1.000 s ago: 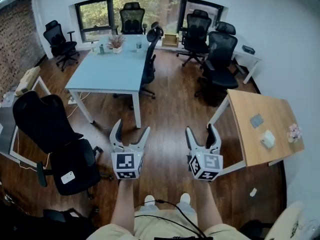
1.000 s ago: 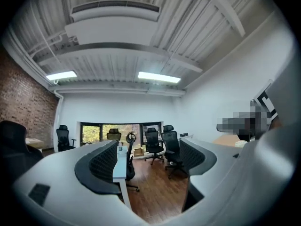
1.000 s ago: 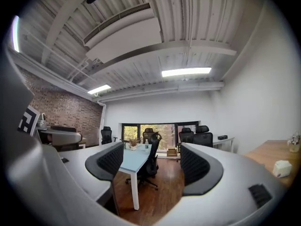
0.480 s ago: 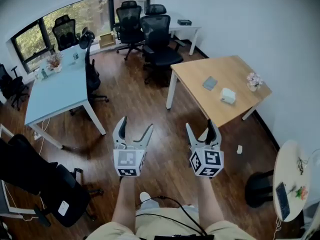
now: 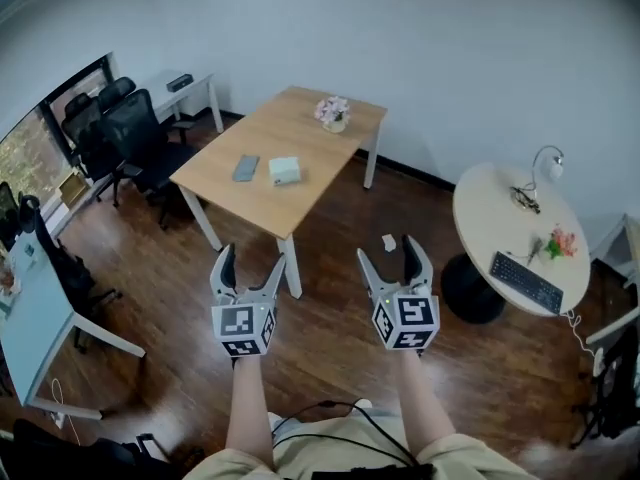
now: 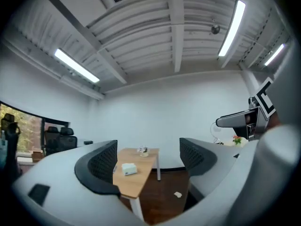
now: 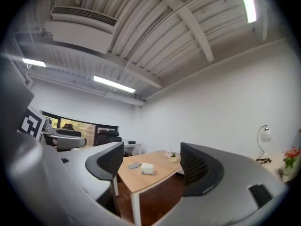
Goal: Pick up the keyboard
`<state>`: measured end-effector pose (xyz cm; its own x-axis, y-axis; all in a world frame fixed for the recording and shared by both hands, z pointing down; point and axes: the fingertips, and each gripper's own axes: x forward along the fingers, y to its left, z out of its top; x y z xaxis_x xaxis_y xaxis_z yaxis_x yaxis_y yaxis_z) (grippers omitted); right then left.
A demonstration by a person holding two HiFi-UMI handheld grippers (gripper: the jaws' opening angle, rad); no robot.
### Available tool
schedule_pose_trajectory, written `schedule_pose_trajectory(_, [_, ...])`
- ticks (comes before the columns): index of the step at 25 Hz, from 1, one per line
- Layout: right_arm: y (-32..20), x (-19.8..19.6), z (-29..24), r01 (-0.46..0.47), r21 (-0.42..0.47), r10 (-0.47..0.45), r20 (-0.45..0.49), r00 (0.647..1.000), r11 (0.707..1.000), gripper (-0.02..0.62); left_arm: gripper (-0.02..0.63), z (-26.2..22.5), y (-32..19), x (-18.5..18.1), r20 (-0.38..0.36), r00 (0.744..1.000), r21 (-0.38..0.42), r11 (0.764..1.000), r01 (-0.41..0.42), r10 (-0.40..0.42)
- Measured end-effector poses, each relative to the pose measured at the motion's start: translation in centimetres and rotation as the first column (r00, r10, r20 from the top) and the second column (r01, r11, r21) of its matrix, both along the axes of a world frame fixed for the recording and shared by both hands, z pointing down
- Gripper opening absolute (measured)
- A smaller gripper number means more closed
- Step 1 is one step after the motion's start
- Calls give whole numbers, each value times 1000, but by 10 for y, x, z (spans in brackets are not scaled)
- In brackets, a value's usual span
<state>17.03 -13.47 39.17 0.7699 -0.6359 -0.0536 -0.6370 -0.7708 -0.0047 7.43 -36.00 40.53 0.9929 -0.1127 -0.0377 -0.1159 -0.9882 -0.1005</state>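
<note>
keyboard (image 5: 527, 282) on round table (image 5: 493, 211), right of desk (image 5: 290, 128)

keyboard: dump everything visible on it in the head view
The keyboard is a slim black rectangle, apparently plastic, its keys too small to make out. It lies flat and diagonal on the round white table, near the table's right edge in the head view, just below a small red-and-green flower sprig. Nothing rests on it. The left hand-held gripper and the right hand-held gripper are open, empty and well short of it.
</note>
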Motion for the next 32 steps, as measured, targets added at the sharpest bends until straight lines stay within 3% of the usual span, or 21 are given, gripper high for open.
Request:
schedule_pose_trajectory(4, [152, 41, 4, -180, 11, 180, 5, 984, 984, 388, 408, 9, 139, 80, 11, 983, 9, 983, -181, 181])
schedule_pose_trajectory(7, [252, 53, 15, -305, 22, 304, 35, 952, 952, 388, 408, 12, 240, 126, 21, 946, 8, 946, -323, 323])
schedule_pose_trajectory(12, [383, 51, 45, -486, 39, 480, 99, 871, 873, 388, 408, 17, 378, 180, 37, 852, 11, 852, -523, 522])
schedule_pose_trajectory(17, [477, 46, 69, -626, 42, 616, 143, 775, 779, 388, 408, 37, 477, 217, 74, 755, -4, 757, -653, 652])
schedule_pose_trajectory(21, [544, 44, 83, -720, 43, 704, 178, 687, 692, 387, 408, 52, 559, 235, 117, 642, -5, 647, -763, 758])
schedule_pose_trajectory(24, [582, 52, 92, -768, 33, 751, 187, 633, 639, 387, 408, 65, 599, 262, 126, 586, -8, 591, -806, 801])
schedule_pose_trajectory(28, [628, 75, 109, -806, -11, 790, 207, 577, 592, 387, 408, 82, 644, 306, 153, 523, -43, 535, -844, 838])
schedule_pose_trajectory(32, [671, 111, 124, -824, -41, 805, 244, 540, 565, 387, 408, 99, 686, 351, 192, 457, -48, 474, -879, 868])
